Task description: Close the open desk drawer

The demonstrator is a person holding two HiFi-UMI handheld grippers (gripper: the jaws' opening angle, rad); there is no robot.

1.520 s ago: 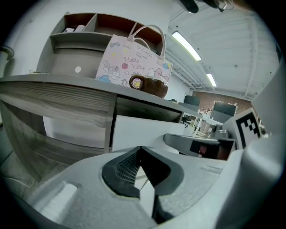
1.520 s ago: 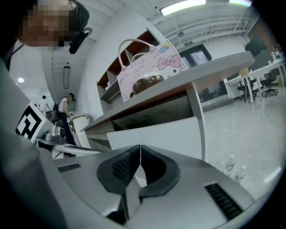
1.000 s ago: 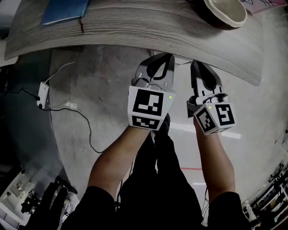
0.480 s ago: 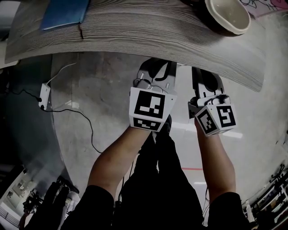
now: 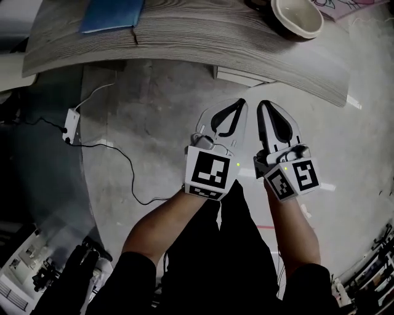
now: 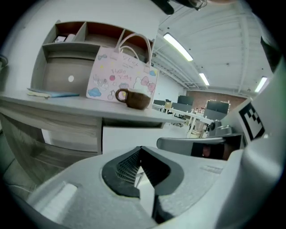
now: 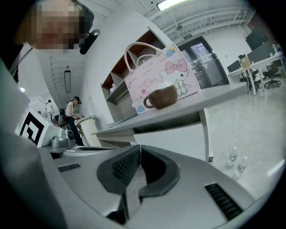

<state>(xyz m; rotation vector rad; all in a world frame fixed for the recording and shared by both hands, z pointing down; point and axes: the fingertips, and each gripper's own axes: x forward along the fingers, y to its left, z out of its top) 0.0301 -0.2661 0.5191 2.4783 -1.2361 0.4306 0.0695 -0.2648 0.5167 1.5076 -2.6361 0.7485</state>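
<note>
The grey wood-grain desk (image 5: 184, 37) runs across the top of the head view. Beneath its near edge the drawer's white front (image 5: 242, 75) shows only as a thin strip. In the left gripper view the same white front (image 6: 129, 138) sits under the desktop, and the right gripper view shows the drawer front (image 7: 176, 134) too. My left gripper (image 5: 239, 103) and right gripper (image 5: 263, 104) hang side by side over the floor, a short way back from the drawer and not touching it. Both are shut with nothing between the jaws.
On the desk lie a blue book (image 5: 114, 13) and a brown cup (image 5: 298, 15), with a pink cartoon bag (image 6: 120, 76) and a shelf unit (image 6: 71, 44) behind. A power strip (image 5: 72, 123) and its cable lie on the floor to the left. Bottles (image 7: 237, 161) stand on the floor.
Both grippers have drawn back from under the desk edge toward the person. They were up against the drawer front and now hang apart from it.
</note>
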